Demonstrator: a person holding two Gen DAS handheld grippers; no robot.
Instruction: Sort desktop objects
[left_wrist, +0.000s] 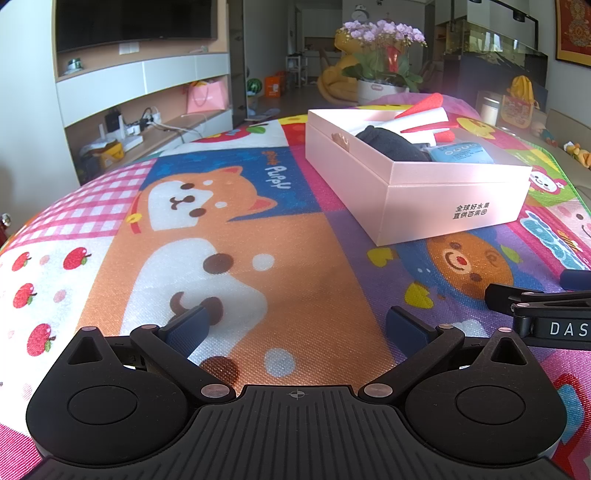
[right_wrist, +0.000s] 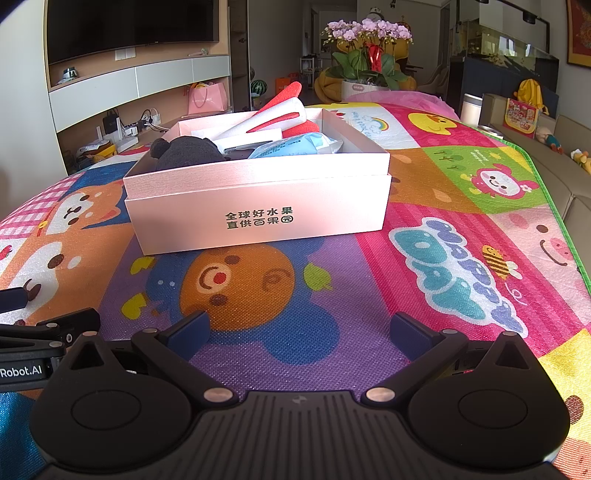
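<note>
- Hovering low in the frame's bottom half, the left tongs (left_wrist: 297, 325) stand spread wide, pinching nothing, over bare cartoon mat (left_wrist: 258, 236).
- Right tongs (right_wrist: 300, 328) likewise gape empty above the mat, the two tools side by side.
- Open mat lies between tongs and pink box (right_wrist: 258, 221) at centre.
- Inside the box: dark cloth (right_wrist: 184, 153), blue packet (right_wrist: 288, 146), red-and-white item (right_wrist: 280, 110).
- Mat's green edge (right_wrist: 554, 192) runs at right.

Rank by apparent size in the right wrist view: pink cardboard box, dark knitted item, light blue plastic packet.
1. Pink cardboard box, clearly largest.
2. Dark knitted item and light blue plastic packet: similar, both partly hidden, so unranked.
</note>
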